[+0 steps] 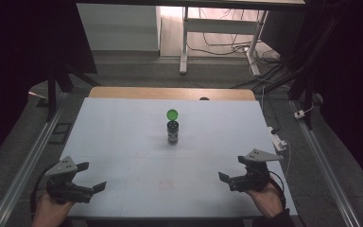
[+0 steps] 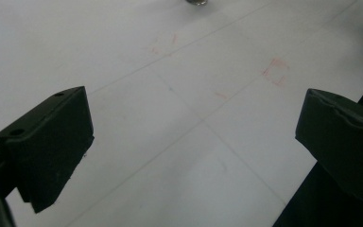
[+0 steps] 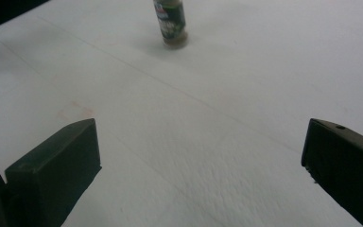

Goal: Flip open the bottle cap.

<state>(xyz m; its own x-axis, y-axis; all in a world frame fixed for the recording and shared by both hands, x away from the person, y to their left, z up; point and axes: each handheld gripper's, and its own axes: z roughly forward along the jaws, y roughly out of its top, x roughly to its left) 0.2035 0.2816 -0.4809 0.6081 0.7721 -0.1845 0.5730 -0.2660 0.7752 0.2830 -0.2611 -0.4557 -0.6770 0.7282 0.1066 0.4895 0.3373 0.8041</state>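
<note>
Closest to the person, the left hand-held gripper [image 1: 89, 177] sat low over the near left corner of the flat white surface [image 1: 123, 142]. Its two black jaws stood wide apart, and nothing was between them — just bare white surface with some faint red marks [image 2: 275, 71] on it. The right hand-held gripper [image 1: 233, 170] was over the near right corner, and its jaws were wide apart too, with nothing held. Each one had a grey three-cornered plate on top.

Farther out, near the middle of the surface, stood the small dark jar with a printed label [image 1: 173, 132]. It stood upright, all by itself. Its round green flip lid [image 1: 172, 114] was tipped up and back, so the top of the jar looked open. The right gripper view showed the lower part of the same jar [image 3: 171, 24] standing up ahead, well away from the jaws. The left gripper view caught just the very bottom of it [image 2: 196, 2] at the top edge.

So how far along was the work? I think the jar was either just opened or waiting to be shut. Neither gripper touched it, and both were well apart from it. If the lid was meant to be opened, that part looked done. If it was meant to be closed or the jar moved, that was all left to do — a gripper would need to reach forward to the jar first.

Past the far edge of the surface was a strip of pale wood [image 1: 170, 92], then a grey floor with white frame legs [image 1: 184, 47] and loose cables.
</note>
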